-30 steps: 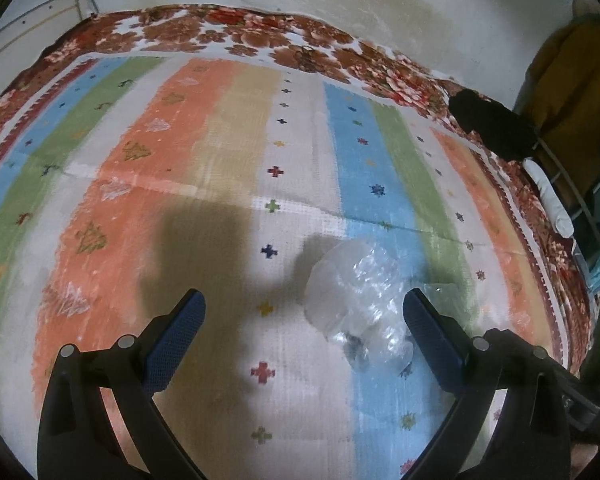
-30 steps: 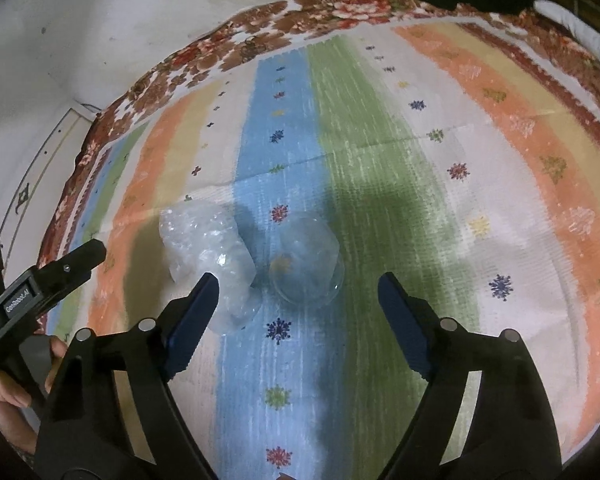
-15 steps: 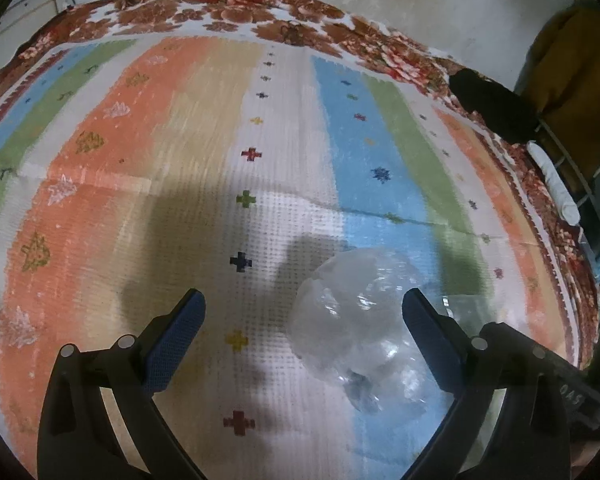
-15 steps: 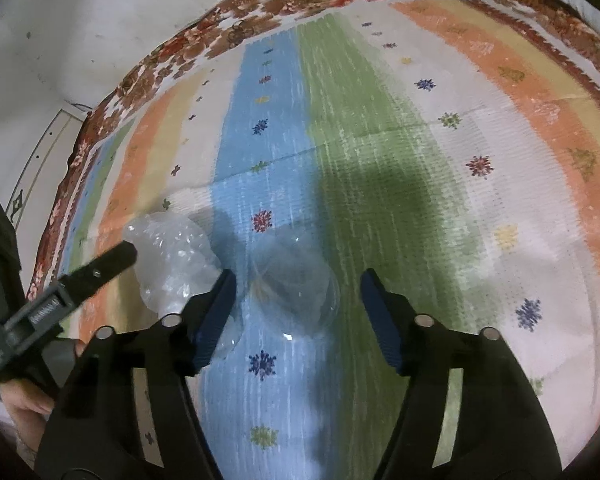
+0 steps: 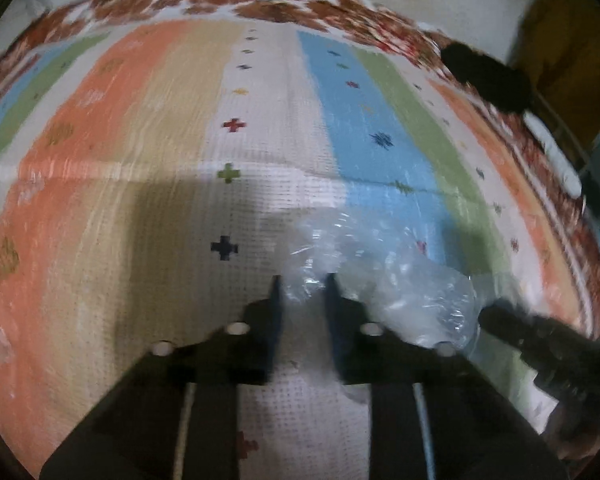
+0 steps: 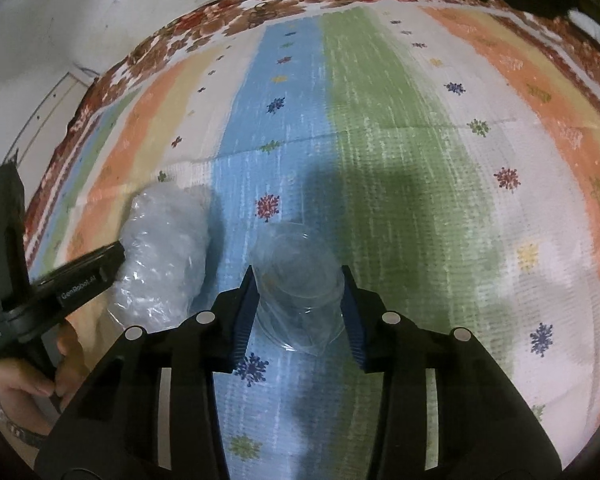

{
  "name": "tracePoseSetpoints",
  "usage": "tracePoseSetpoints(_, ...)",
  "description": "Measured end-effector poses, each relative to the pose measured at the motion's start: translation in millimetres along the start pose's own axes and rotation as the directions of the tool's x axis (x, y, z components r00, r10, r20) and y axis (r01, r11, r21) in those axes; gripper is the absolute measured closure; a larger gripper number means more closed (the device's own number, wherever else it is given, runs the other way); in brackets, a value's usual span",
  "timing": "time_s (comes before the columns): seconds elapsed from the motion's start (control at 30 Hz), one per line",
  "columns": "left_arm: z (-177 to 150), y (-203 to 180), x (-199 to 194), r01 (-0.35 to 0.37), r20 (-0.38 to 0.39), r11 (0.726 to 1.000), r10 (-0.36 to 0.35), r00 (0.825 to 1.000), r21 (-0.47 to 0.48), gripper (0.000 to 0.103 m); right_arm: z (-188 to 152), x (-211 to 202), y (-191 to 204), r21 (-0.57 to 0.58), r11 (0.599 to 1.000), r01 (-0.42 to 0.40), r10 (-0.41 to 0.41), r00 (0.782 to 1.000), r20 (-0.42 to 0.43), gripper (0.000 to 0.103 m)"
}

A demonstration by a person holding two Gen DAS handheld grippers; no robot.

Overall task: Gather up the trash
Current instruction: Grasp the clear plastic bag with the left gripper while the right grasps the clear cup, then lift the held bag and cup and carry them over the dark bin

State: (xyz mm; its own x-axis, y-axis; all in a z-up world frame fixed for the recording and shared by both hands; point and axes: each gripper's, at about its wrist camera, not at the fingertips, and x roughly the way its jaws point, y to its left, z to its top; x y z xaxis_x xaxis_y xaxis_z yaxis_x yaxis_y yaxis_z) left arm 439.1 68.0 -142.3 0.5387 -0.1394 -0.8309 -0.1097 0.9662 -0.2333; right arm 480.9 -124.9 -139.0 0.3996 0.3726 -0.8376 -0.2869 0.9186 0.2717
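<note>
A crumpled clear plastic bag lies on the striped bedspread. My left gripper is shut on the bag's near left edge. The bag also shows in the right wrist view, with the left gripper's body reaching onto it from the left. A clear plastic cup lies on the blue stripe to the right of the bag. My right gripper has closed around the cup, its blue pads touching both sides.
A floral border edges the bedspread against a white wall. A black object lies at the far right edge, with a white bar beyond it. My hand holds the left gripper.
Both grippers moved forward and down and closed: the left on the plastic bag, the right around the clear cup.
</note>
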Motion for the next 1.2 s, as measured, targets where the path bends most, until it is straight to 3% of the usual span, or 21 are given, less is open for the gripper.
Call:
tracePoseSetpoints(0.2, 4.4, -8.5, -18.9, -0.047, 0.021, 0.997, 0.046, 0.999, 0.059, 0.094, -5.6, -12.7, 16.9, -0.125, 0.991, 0.055, -0.055, 0.998, 0.004, 0.068)
tracePoseSetpoints(0.5, -2.1, -17.2, -57.5, -0.127, 0.036, 0.987, 0.124, 0.992, 0.101, 0.094, -25.0, -46.1, 36.8, -0.195, 0.976, 0.096, -0.091, 0.995, 0.033, 0.077)
tracePoseSetpoints(0.63, -10.7, -2.6, -80.7, -0.124, 0.023, 0.992, 0.124, 0.992, -0.015, 0.094, -36.8, -57.5, 42.0, -0.206, 0.975, 0.089, -0.086, 0.996, 0.025, 0.077)
tracePoseSetpoints(0.73, -23.7, -8.1, -91.5, -0.163, 0.012, 0.987, 0.163, 0.987, 0.006, 0.095, -43.3, -72.3, 51.4, -0.233, 0.969, 0.084, -0.076, 0.996, 0.042, 0.078)
tracePoseSetpoints(0.93, -42.5, -19.6, -116.3, -0.131, 0.018, 0.991, 0.131, 0.991, -0.013, 0.095, -55.6, -106.4, 66.2, -0.242, 0.968, 0.060, -0.043, 0.996, 0.077, 0.078)
tracePoseSetpoints(1.2, -58.2, -40.7, -148.7, -0.094, 0.042, 0.994, 0.092, 0.995, 0.058, 0.095, -72.4, -143.9, 75.9, -0.231, 0.972, 0.045, -0.023, 0.995, 0.095, 0.078)
